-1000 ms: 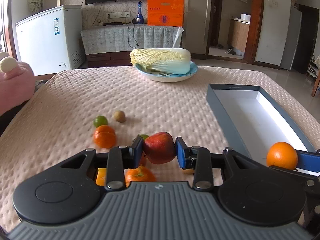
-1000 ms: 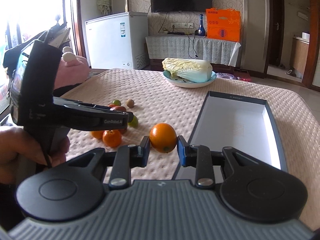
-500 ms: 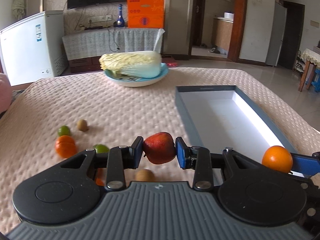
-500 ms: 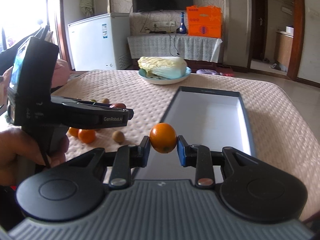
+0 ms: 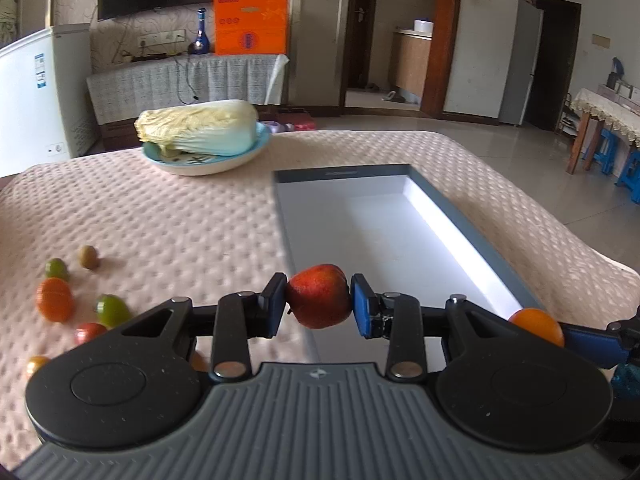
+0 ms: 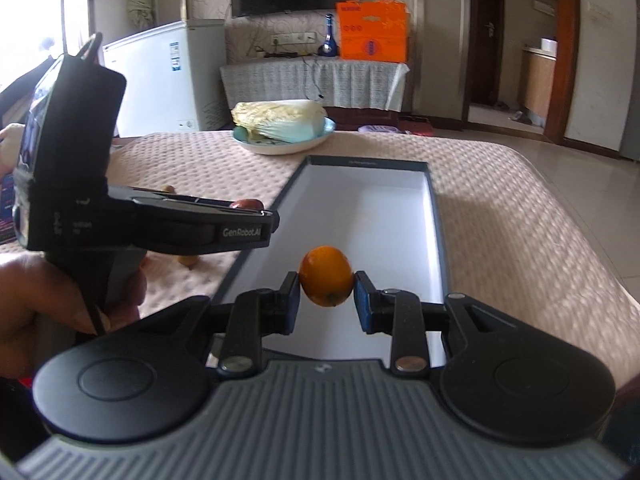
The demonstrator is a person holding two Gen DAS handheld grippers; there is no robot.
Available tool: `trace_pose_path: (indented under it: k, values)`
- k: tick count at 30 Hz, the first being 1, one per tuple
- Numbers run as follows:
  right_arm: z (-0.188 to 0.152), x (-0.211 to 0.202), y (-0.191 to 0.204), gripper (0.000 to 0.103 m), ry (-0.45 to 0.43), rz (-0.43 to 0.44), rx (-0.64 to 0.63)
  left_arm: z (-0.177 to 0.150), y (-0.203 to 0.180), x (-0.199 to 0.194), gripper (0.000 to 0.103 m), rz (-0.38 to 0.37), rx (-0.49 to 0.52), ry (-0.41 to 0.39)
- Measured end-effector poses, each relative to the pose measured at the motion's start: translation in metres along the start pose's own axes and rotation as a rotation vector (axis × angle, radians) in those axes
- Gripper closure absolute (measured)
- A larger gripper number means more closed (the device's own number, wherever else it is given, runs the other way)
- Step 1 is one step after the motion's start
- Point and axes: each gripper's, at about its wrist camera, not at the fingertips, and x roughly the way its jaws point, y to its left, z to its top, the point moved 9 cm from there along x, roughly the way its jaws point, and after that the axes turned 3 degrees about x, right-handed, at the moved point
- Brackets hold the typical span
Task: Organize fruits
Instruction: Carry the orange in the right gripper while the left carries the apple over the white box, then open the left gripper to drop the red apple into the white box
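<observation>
My left gripper [image 5: 319,304] is shut on a red apple [image 5: 318,300], held in the air over the near left edge of the grey box [image 5: 448,204] with a white inside. My right gripper [image 6: 327,294] is shut on an orange [image 6: 326,275], held above the near end of the same box [image 6: 434,216]. That orange [image 5: 537,326] also shows at the right edge of the left wrist view. The left gripper body [image 6: 160,224] fills the left of the right wrist view, with a hand [image 6: 36,300] around its handle.
Several small fruits lie on the pink quilted cloth [image 5: 180,220] at the left: an orange [image 5: 55,300], green limes [image 5: 112,310], a brown kiwi [image 5: 89,257]. A plate [image 5: 208,162] with a cabbage [image 5: 198,128] stands at the far side.
Both grippers have moved to the right with their fruits, from over the cloth to over the box. The loose fruits now lie further left in view.
</observation>
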Motion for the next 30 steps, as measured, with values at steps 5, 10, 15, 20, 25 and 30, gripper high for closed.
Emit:
trace_pose_path:
  k: [5, 10, 15, 20, 25, 30]
  values:
    - [-0.003, 0.000, -0.012, 0.071, 0.017, -0.026, 0.017, 0.000, -0.020, 0.007, 0.063, -0.034, 0.008, 0.003]
    - [-0.006, -0.003, -0.018, 0.071, 0.022, -0.037, 0.021, -0.002, -0.034, 0.017, 0.063, -0.048, 0.010, 0.018]
    - [-0.007, -0.006, -0.026, 0.071, 0.027, -0.047, 0.034, -0.005, -0.042, 0.027, 0.063, -0.050, 0.008, 0.037]
    - [-0.008, -0.007, -0.031, 0.071, 0.029, -0.052, 0.045, -0.005, -0.045, 0.036, 0.063, -0.054, 0.007, 0.042]
    - [-0.009, -0.007, -0.033, 0.071, 0.033, -0.051, 0.051, -0.006, -0.051, 0.041, 0.063, -0.065, 0.012, 0.046]
    - [-0.009, -0.005, -0.035, 0.071, 0.032, -0.048, 0.059, -0.008, -0.049, 0.047, 0.063, -0.065, 0.013, 0.060]
